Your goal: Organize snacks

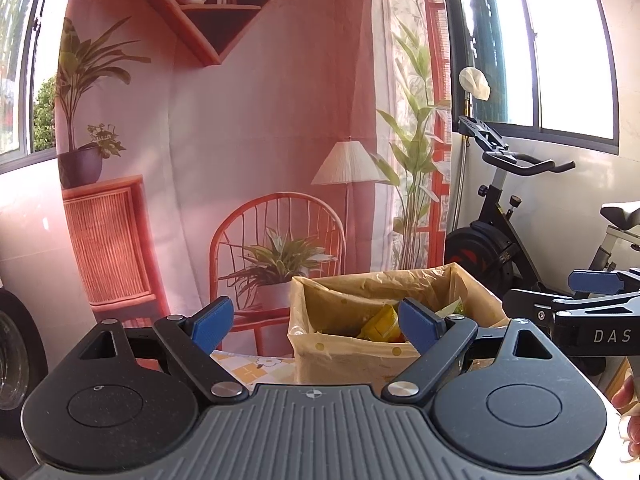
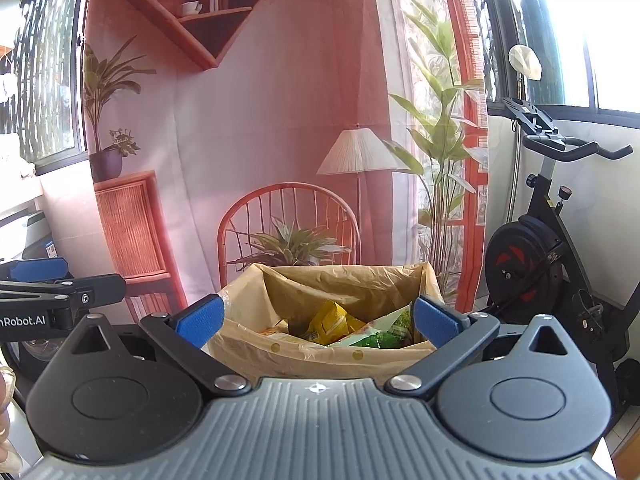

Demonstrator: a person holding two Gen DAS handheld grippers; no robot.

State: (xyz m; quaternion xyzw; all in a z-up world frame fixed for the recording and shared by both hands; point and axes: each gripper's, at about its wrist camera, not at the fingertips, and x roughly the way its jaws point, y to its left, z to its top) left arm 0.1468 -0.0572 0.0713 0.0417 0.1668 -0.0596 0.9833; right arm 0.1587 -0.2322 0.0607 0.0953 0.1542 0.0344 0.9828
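Both the left gripper and right gripper hang wide apart, empty, before the snack-filled box

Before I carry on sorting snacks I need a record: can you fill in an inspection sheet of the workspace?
Surface: patterned tablecloth, small patch visible.
Job's things: lined box holding yellow snack packet and green packet.
Clutter: nothing seen.
Grippers: left hand-held gripper open, empty; right hand-held gripper open, empty; both aimed at the box.
Cables: nothing seen.
Surroundings: printed backdrop, exercise bike, windows.
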